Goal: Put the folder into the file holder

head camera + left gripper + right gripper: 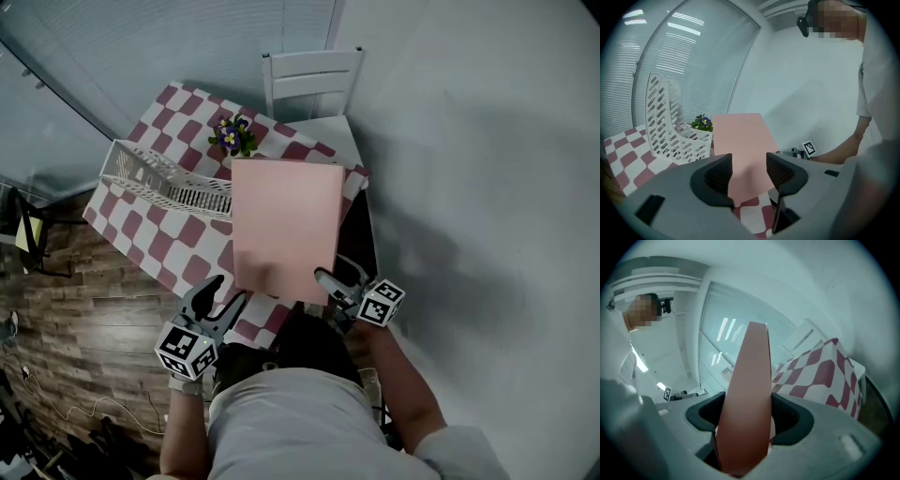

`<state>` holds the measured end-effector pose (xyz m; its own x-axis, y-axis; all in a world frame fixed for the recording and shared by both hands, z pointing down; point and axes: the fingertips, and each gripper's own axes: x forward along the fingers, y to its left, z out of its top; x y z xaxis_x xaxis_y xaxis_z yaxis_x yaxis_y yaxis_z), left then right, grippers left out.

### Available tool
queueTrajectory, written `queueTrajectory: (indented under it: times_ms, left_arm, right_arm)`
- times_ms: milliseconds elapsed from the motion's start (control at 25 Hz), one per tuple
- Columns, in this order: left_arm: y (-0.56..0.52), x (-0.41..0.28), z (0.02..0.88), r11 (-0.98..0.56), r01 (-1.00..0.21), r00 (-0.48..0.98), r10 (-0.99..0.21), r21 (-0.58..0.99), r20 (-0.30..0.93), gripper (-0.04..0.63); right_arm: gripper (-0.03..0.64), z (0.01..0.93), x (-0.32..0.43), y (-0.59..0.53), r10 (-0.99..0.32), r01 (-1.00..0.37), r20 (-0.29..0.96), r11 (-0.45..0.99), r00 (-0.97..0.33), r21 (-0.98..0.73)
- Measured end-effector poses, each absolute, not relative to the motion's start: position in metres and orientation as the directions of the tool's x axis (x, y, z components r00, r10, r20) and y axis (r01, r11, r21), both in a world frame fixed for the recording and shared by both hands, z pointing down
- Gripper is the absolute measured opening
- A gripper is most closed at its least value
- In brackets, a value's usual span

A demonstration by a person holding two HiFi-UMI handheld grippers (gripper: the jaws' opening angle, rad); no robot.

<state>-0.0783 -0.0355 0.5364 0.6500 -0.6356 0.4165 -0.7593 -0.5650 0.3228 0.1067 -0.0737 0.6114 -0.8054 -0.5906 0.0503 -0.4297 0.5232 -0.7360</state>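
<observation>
A pink folder (286, 225) hangs above the checkered table, its far edge raised. My right gripper (333, 281) grips its near right corner; in the right gripper view the folder (750, 390) fills the gap between the jaws of the gripper (747, 418), which are shut on it. My left gripper (220, 298) is open by the near left corner, and nothing is held in the gripper (749, 171), with the folder (740, 140) just beyond. The white lattice file holder (159, 178) stands on the table to the folder's left, seen also as the holder (665, 122) with open slots.
A small pot of purple flowers (232, 136) sits behind the file holder. A white chair (312, 80) stands at the table's far end. The red-and-white cloth (141, 234) covers the table; wood floor lies left, a white wall right.
</observation>
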Motion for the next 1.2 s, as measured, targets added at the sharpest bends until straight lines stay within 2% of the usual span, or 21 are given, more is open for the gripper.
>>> queueTrajectory:
  times_ms: [200,600,880,1200]
  left_arm:
    - [-0.04,-0.099,0.536,-0.576,-0.757,0.653,-0.64,0.31,0.406,0.225]
    - [-0.067,-0.119,0.549,-0.594,-0.715,0.699,-0.617,0.368,0.361,0.288]
    - [-0.07,-0.104,0.551,-0.689,-0.622,0.783,-0.538,0.371,0.314,0.304]
    - [-0.052,-0.102,0.541,-0.753,-0.546,0.837,-0.48,0.366,0.262,0.304]
  right_arm:
    - [0.304,0.595,0.095,-0.054,-0.573,-0.468,0.029,0.639,-0.819,-0.61]
    - [0.304,0.58,0.077,-0.017,-0.536,-0.512,0.057,0.763,-0.842,-0.395]
    - [0.304,0.588,0.07,0.01,-0.494,-0.53,0.2,0.819,-0.846,-0.221]
    - [0.31,0.587,0.063,0.017,-0.504,-0.562,0.305,0.815,-0.808,-0.14]
